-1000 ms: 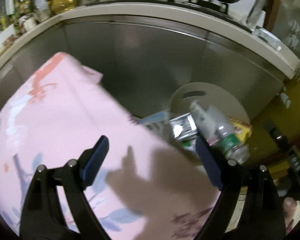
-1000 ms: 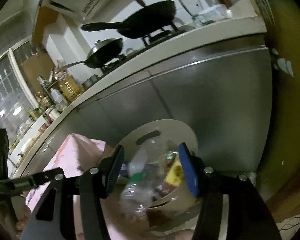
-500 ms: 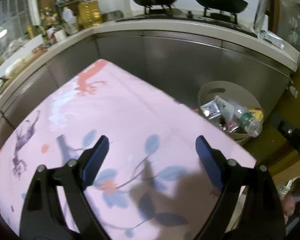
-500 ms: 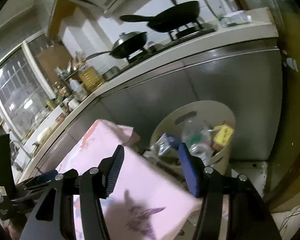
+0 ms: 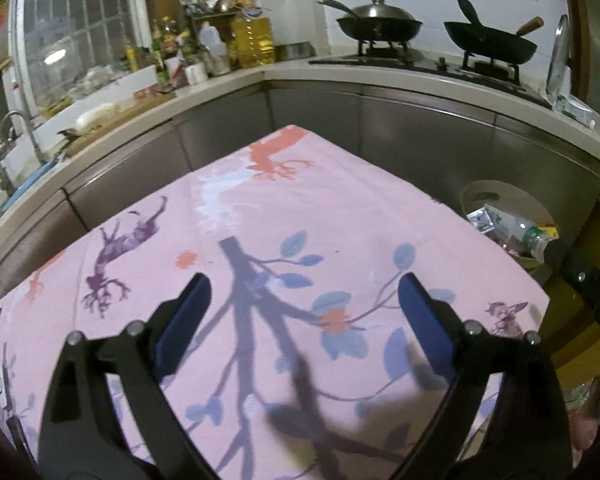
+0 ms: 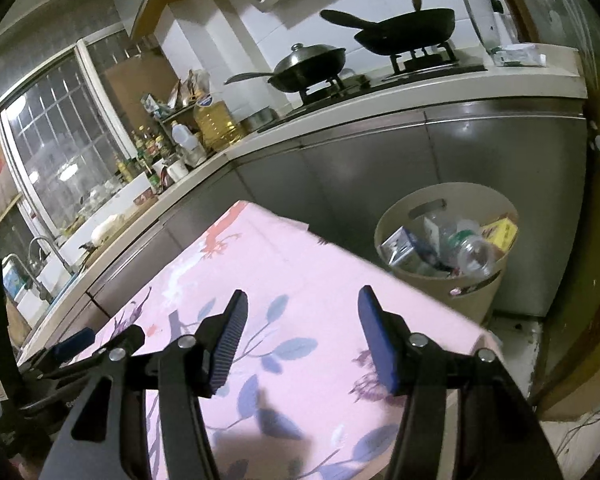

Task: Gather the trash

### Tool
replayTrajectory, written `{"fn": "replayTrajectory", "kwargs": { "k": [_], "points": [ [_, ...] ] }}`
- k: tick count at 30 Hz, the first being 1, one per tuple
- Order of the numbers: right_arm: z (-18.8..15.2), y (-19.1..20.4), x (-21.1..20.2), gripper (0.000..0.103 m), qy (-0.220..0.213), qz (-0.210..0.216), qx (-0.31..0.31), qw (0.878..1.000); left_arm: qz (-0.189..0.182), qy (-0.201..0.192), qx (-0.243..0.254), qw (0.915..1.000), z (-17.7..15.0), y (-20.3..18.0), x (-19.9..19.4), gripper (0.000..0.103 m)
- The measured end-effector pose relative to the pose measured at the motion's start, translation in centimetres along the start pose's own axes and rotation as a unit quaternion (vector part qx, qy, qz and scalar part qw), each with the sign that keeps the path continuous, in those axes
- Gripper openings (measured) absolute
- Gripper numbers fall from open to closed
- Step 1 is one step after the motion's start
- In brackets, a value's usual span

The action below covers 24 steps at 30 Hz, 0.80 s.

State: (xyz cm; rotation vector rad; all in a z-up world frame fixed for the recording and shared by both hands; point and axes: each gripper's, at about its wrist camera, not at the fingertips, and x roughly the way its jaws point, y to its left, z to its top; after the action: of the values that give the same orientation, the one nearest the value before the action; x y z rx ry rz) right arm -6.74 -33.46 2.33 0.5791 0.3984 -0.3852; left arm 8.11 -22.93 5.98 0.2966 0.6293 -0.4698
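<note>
A beige round trash bin [image 6: 414, 208] stands on the floor against the steel cabinets, right of the table. It holds a clear plastic bottle with a green label [image 6: 470, 246], a yellow packet [image 6: 500, 232] and several cartons and wrappers. The bin also shows in the left wrist view [image 5: 476, 194] at the right edge of the table. My left gripper [image 5: 302, 300] is open and empty above the pink flowered tablecloth [image 5: 260, 220]. My right gripper [image 6: 300, 320] is open and empty above the same cloth [image 6: 300, 264], short of the bin.
Steel cabinet fronts [image 6: 380, 160] and a pale counter [image 5: 420, 82] wrap around the table's far side. Two pans [image 5: 380, 24] sit on the stove. Bottles and jars [image 5: 204, 52] crowd the counter corner. A sink tap [image 5: 16, 128] is at far left. The left gripper's body [image 6: 60, 354] shows low left.
Both grippers have pulled back and up from the bin to above the table. The bottle that was between the right fingers now lies in the bin.
</note>
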Motion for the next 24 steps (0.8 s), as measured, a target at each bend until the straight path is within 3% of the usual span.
{"fn": "replayTrajectory", "kwargs": {
  "k": [4, 6, 12, 24],
  "points": [
    [-1.0, 1.6, 0.0, 0.065, 0.005, -0.002, -0.001, 1.000, 0.011, 0.000, -0.011, 0.9999, -0.7, 1.4, -0.5, 0.093],
    [-1.3, 2.2, 0.0, 0.074, 0.009, -0.018, -0.002, 1.000, 0.015, -0.001, -0.018, 0.9997, -1.0, 2.3, -0.7, 0.093],
    [-1.9, 2.8, -0.9, 0.087, -0.018, -0.032, 0.016, 0.999, 0.024, -0.005, -0.026, 0.9994, -1.6, 3.5, -1.1, 0.097],
    [-2.8, 3.0, -0.2, 0.089, -0.002, -0.044, 0.022, 0.999, 0.030, 0.011, -0.041, 0.9987, -2.2, 5.0, -0.6, 0.097]
  ]
}}
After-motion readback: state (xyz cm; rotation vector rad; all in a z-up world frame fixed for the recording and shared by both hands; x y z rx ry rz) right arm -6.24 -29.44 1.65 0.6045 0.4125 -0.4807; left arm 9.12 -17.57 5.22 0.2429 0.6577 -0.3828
